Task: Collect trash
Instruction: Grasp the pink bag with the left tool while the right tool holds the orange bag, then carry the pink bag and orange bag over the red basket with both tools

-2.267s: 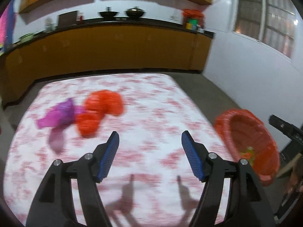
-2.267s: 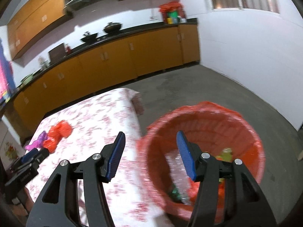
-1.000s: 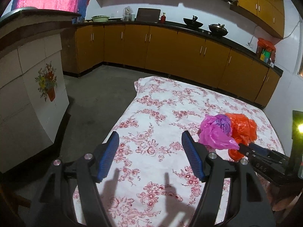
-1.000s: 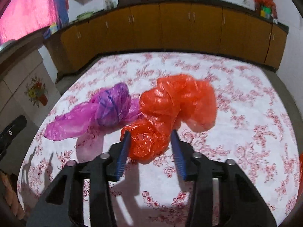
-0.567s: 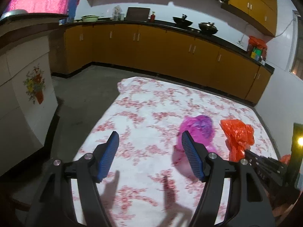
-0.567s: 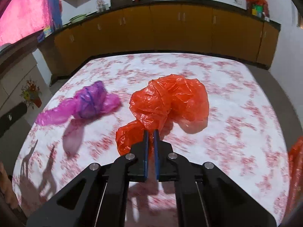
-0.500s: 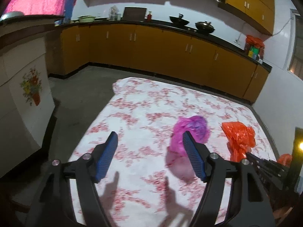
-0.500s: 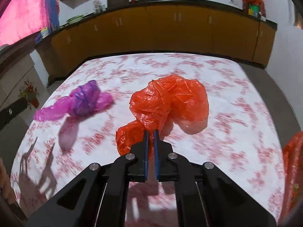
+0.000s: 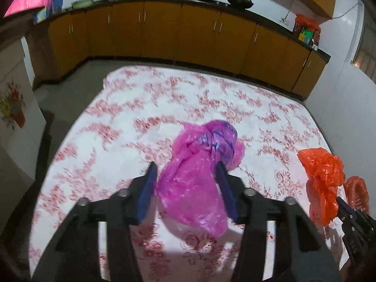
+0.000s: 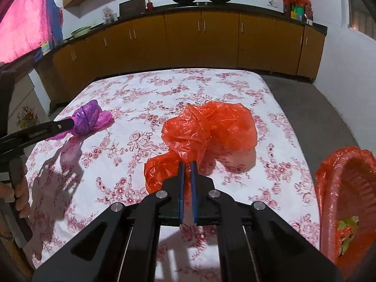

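Note:
A crumpled pink plastic bag lies on the flower-print tablecloth, between the fingers of my left gripper. Its jaws are closing around the bag; the right pad touches the plastic and the left pad stands a sliver off. An orange plastic bag sits further right on the cloth, and my right gripper is shut on its near tail. From the right wrist view, the pink bag shows at far left with the left gripper's finger across it. The left wrist view has the orange bag at its right edge.
A red basket lined with orange plastic stands off the table's right edge with some trash inside, also showing as the basket. A person's hand holds the left tool. Yellow cabinets run along the far wall; grey floor surrounds the table.
My left gripper has moved over the pink bag and its jaws have narrowed around it. The right gripper has closed on the orange bag's tail and drawn back with it toward the basket side.

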Available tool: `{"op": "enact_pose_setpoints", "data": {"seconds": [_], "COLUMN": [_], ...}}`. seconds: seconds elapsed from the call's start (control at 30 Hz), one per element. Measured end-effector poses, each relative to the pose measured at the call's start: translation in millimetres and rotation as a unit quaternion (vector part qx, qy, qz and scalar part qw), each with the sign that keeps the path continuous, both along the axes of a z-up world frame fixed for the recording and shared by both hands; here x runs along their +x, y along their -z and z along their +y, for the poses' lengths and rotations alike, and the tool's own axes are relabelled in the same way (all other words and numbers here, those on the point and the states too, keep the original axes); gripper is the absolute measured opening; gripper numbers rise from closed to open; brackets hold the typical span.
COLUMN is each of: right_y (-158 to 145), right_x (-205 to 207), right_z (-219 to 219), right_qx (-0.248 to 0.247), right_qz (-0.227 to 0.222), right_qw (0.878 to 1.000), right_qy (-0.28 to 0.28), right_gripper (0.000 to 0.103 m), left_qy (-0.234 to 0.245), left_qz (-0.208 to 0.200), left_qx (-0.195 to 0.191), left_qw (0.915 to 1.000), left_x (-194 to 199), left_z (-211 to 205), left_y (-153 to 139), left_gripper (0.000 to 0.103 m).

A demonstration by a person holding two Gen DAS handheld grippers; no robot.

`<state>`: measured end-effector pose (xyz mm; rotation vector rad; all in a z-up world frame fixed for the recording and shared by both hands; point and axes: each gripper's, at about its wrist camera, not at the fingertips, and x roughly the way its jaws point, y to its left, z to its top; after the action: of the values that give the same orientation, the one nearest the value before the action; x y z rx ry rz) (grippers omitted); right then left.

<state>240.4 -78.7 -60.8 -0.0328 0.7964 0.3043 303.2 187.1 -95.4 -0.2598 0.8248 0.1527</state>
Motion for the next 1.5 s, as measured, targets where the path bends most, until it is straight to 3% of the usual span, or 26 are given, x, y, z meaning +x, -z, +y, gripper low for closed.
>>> {"op": "enact_pose_setpoints", "data": {"seconds": [0.17,0.23,0.77,0.93,1.0,1.03,1.07,1.1,1.37,1.4,1.43,1.47,1.5], "right_y": [-4.6,-8.2,-39.0,-26.7,-19.5,-17.1,-14.7,-13.4,14.7,19.6,22.0,24.5,25.2], "right_x": [-8.4,-12.5,-56.7,-56.0,-48.8,-47.0,-46.2,-46.6,-23.6,-21.7,-21.8,-22.0,-23.1], "right_z": [-6.1,-9.4,-50.0,-62.1,-63.4,-62.8,-62.2,-61.1,-28.7,-24.2,-22.5,-21.2,-21.5], "right_qx": [0.002,0.003,0.004,0.034,0.044,0.046,0.052,0.056,0.035,0.030,0.027,0.021,0.019], "right_qz": [-0.005,-0.009,-0.046,-0.013,0.007,0.012,0.013,0.010,0.045,0.052,0.055,0.060,0.059], "right_qw": [1.000,1.000,0.998,0.998,0.997,0.997,0.996,0.996,0.997,0.997,0.997,0.998,0.998], "right_qy": [0.004,0.006,0.033,0.048,0.061,0.065,0.069,0.071,0.054,0.045,0.036,0.031,0.028], "right_gripper": [0.006,0.006,0.001,0.002,0.016,0.038,0.052,0.053,0.053,0.050,0.034,0.027,0.025], "left_qy": [0.014,0.021,0.063,0.069,0.063,0.060,0.056,0.053,0.019,0.017,0.017,0.018,0.019], "left_qz": [-0.006,-0.012,-0.065,-0.062,-0.062,-0.062,-0.061,-0.061,-0.047,-0.046,-0.045,-0.044,-0.044], "left_qx": [-0.004,0.002,0.010,0.009,0.012,0.012,0.013,0.014,0.019,0.019,0.019,0.019,0.018], "left_qw": [0.9999,0.9997,0.9959,0.9957,0.9960,0.9962,0.9965,0.9966,0.9985,0.9986,0.9987,0.9987,0.9987], "left_x": [-4.3,-7.6,-59.4,-66.8,-69.1,-70.5,-71.2,-72.3,-72.2,-71.9,-71.6,-71.2,-71.1], "left_z": [-5.0,-9.4,-65.2,-75.8,-74.3,-72.7,-69.8,-67.8,-37.4,-36.0,-35.8,-36.3,-37.8], "left_y": [0.7,-2.1,-46.7,-48.0,-48.3,-48.5,-48.9,-49.3,-41.5,-40.2,-39.6,-38.9,-38.9], "left_gripper": [0.024,0.021,0.019,0.019,0.019,0.019,0.019,0.019,0.020,0.019,0.020,0.020,0.020]}}
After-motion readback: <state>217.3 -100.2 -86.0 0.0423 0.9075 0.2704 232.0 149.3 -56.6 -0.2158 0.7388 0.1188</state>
